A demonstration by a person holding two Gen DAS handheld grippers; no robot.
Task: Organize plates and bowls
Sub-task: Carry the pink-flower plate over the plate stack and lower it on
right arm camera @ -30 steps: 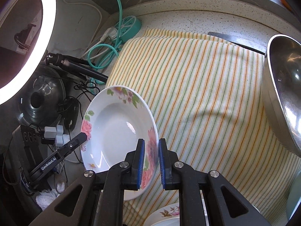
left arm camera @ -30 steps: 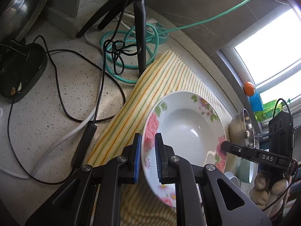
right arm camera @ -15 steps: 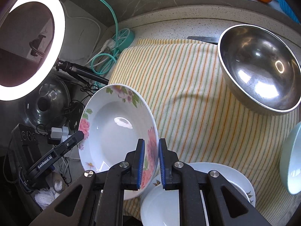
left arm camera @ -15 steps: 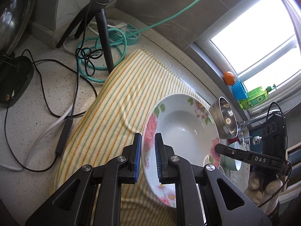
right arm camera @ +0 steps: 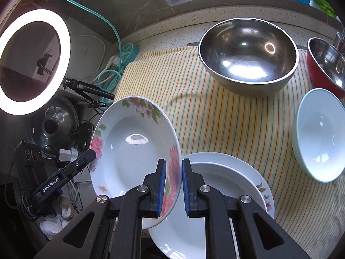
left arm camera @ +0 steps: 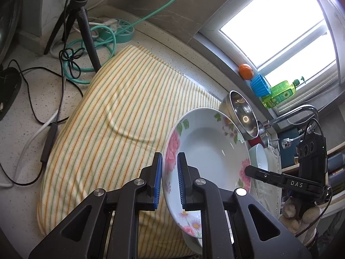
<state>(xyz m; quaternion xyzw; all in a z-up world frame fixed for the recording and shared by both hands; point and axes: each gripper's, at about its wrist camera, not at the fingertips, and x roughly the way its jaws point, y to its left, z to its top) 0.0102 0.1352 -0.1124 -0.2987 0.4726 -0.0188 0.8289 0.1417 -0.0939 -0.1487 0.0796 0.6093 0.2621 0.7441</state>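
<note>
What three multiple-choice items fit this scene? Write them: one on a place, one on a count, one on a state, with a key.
1. Where does the big steel bowl stand?
A. on the striped cloth
B. in a sink
C. on the window ledge

2. How many grippers clamp the flowered plate?
A. none
B. one
C. two

3. How is the flowered plate held?
A. flat on the cloth
B. lifted and tilted on edge
C. upside down on the white plates

Key:
1 A, the bowl's base sits on the cloth by its far edge.
2 C, the left gripper and the right gripper each pinch its rim.
3 B, it stands clear of the cloth, on edge.
</note>
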